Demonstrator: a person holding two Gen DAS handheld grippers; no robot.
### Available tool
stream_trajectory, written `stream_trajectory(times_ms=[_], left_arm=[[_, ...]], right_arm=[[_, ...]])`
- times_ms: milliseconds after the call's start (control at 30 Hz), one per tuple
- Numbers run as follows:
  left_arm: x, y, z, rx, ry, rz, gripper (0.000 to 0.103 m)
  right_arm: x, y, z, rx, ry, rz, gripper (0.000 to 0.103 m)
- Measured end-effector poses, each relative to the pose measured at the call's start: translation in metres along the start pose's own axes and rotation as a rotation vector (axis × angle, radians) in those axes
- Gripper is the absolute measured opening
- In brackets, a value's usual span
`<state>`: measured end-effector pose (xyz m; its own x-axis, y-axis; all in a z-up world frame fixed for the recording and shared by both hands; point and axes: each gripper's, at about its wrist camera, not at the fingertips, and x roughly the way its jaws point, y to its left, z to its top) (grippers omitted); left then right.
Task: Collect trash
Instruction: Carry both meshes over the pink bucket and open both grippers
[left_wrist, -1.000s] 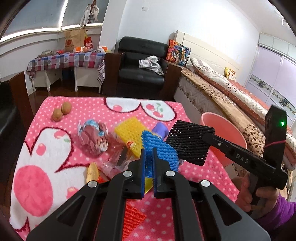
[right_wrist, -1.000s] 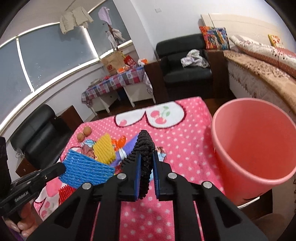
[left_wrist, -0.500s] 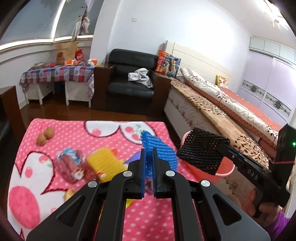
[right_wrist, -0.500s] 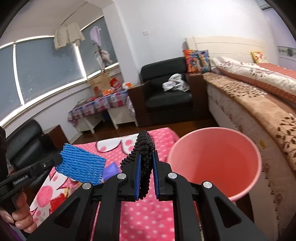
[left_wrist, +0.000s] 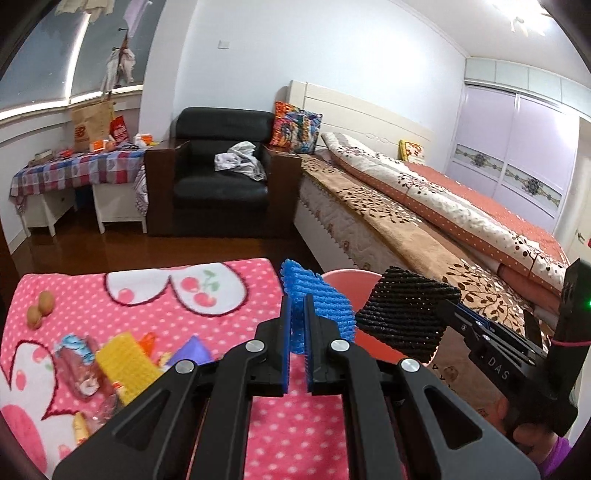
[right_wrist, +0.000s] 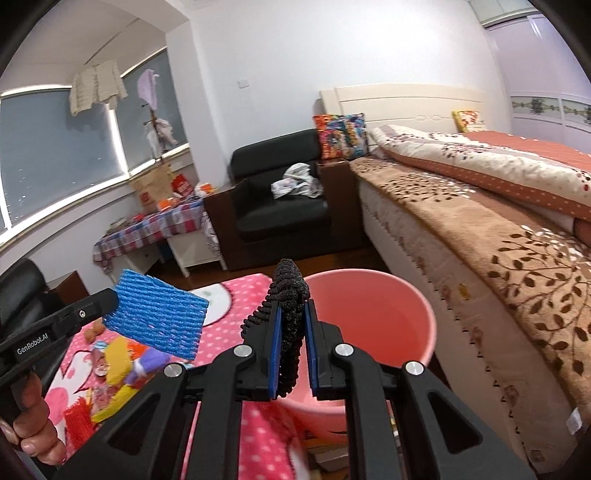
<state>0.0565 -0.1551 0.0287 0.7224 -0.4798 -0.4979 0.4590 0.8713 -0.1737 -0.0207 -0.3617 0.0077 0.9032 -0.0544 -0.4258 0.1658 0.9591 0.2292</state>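
Foam nets are filling both of my grippers. My left gripper (left_wrist: 297, 317) is pinching a blue foam net (left_wrist: 317, 314), its jaws clamped tight on the lower edge so the ribbed sheet is sticking up and out to the right. My right gripper (right_wrist: 293, 332) is squeezing a black foam net (right_wrist: 290, 310) the same way, and the net is bunching up above the blue pads. Both nets are hanging in the air, near each other without touching, the blue one over the table's far right corner and the black one over the pink bucket (right_wrist: 388, 295), which is standing beside the table between it and the bed (right_wrist: 498, 221). I am looking down into the bucket's open mouth past the black net. More trash is lying on the pink dotted tablecloth (left_wrist: 147, 314): a yellow foam net (left_wrist: 123, 362), a crumpled wrapper (left_wrist: 79, 363) just beside it, and a purple scrap (left_wrist: 194, 350). Two brown nuts (left_wrist: 40, 308) are sitting near the cloth's far left edge.
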Motion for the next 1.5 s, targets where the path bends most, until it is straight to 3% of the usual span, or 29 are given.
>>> stream_trajectory(times_ms=[500,900,1000,1133,1233,1500], left_arm=[[0.068,-0.032,-0.013,0.062,0.111,-0.005,0.005],[0.094,-0.039,-0.020,0.081,0.163,-0.021,0.006],[0.097,-0.038,-0.021,0.075,0.176,-0.034,0.028],[0.096,-0.038,-0.022,0.064,0.177,-0.047,0.033],[0.094,-0.038,-0.022,0.057,0.179,-0.053,0.034],[0.079,-0.033,-0.017,0.034,0.154,-0.076,0.034]], right_arm=[[0.024,-0.029,-0.014,0.007,0.075,-0.115,0.012],[0.045,-0.034,-0.021,0.011,0.122,-0.130,0.012],[0.047,-0.033,-0.021,0.012,0.126,-0.134,0.012],[0.050,-0.035,-0.019,0.014,0.129,-0.136,0.020],[0.049,-0.035,-0.019,0.016,0.119,-0.133,0.038],[0.040,-0.026,-0.017,0.002,0.092,-0.112,0.045]])
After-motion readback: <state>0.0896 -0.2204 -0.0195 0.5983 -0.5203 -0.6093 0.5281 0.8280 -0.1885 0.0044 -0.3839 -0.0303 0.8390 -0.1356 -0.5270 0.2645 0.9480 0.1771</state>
